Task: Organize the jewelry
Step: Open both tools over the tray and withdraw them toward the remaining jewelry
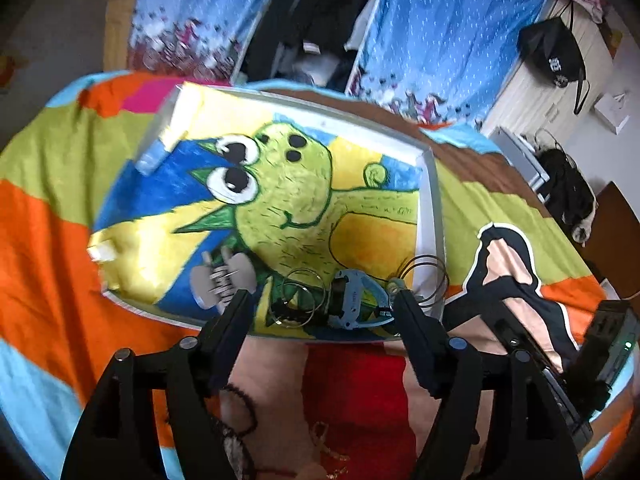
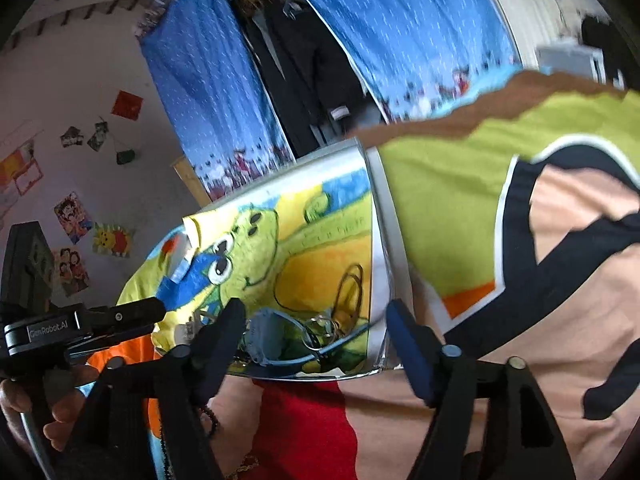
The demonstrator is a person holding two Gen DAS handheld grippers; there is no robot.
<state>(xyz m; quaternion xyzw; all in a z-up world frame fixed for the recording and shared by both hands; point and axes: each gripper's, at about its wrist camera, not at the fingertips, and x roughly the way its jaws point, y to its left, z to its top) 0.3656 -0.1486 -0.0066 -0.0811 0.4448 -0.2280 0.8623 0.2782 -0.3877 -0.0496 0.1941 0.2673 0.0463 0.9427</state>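
Bed with colourful patchwork blanket (image 1: 48, 208); blue curtains (image 1: 448, 32) behind. Dinosaur-print tray (image 1: 434, 200) lies on it. At the tray's near edge: grey hair claw (image 1: 222, 280), blue clip (image 1: 356, 300), thin bangles (image 1: 298, 300). Left hand-held gripper (image 1: 320, 300) wide open, empty. Right hand-held gripper (image 2: 316, 320) likewise. Wall posters (image 2: 74, 216) only in right view.

The left wrist camera looked forward and down from close above the near edge of the dinosaur tray (image 1: 430, 200), which lay on the bed cover (image 1: 48, 240). The right wrist camera sat lower, to the tray's (image 2: 380, 240) right, tilted and facing left across it toward the wall posters (image 2: 72, 216). Both views shared the tray, the bangles (image 1: 298, 298) (image 2: 320, 330) and the blue curtains (image 1: 448, 32) (image 2: 400, 20) beyond.
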